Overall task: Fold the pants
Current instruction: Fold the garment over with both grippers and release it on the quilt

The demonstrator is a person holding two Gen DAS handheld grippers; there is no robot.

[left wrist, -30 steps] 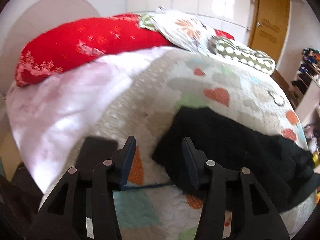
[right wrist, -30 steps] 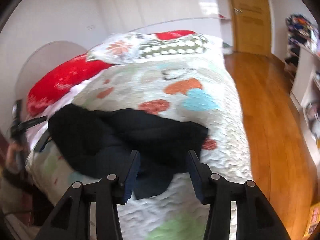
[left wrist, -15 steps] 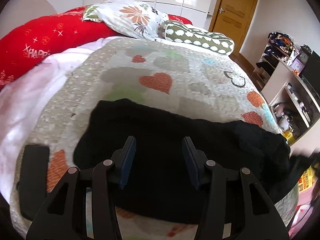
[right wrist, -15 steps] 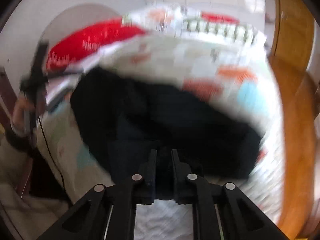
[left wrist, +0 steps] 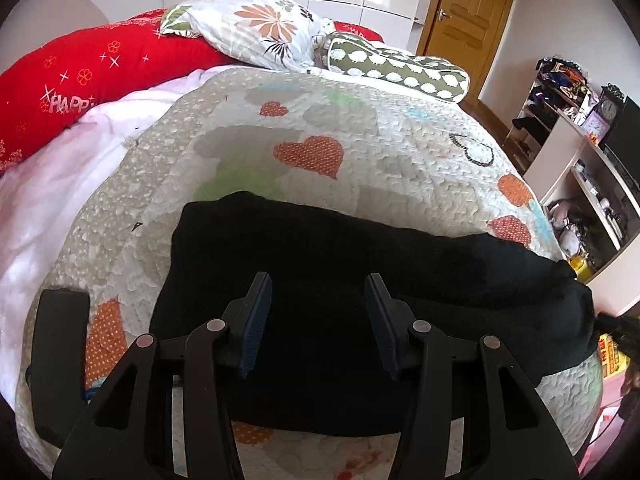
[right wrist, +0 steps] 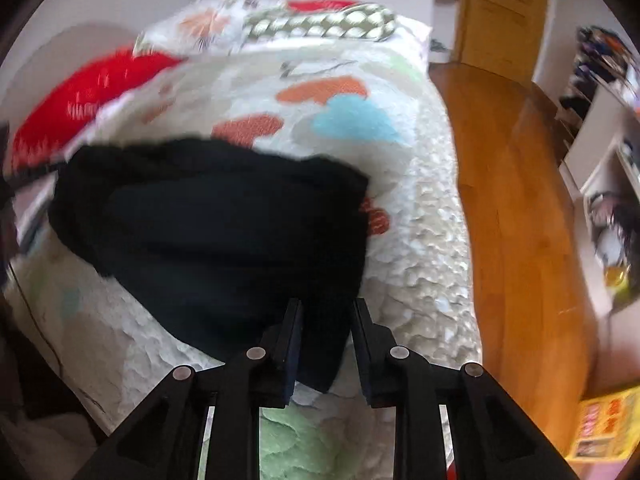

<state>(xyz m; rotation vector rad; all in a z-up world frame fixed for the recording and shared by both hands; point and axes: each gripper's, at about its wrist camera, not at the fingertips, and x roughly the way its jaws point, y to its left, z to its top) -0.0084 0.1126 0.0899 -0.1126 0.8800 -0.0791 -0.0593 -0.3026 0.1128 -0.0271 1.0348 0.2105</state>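
- Since 0.5 s ago: right hand-held gripper (right wrist: pixel 325 312) jaws reopened partway, straddling pants (right wrist: pixel 216 224) edge; grip unclear, view blurred.
- Left hand-held gripper (left wrist: pixel 318 300) wide open, empty, above pants (left wrist: pixel 340 280).
- Black slab (left wrist: pixel 58 356) left of pants, on quilt (left wrist: pixel 400 160).

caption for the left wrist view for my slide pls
Open left gripper poised over black pants spread across a heart-patterned quilt.
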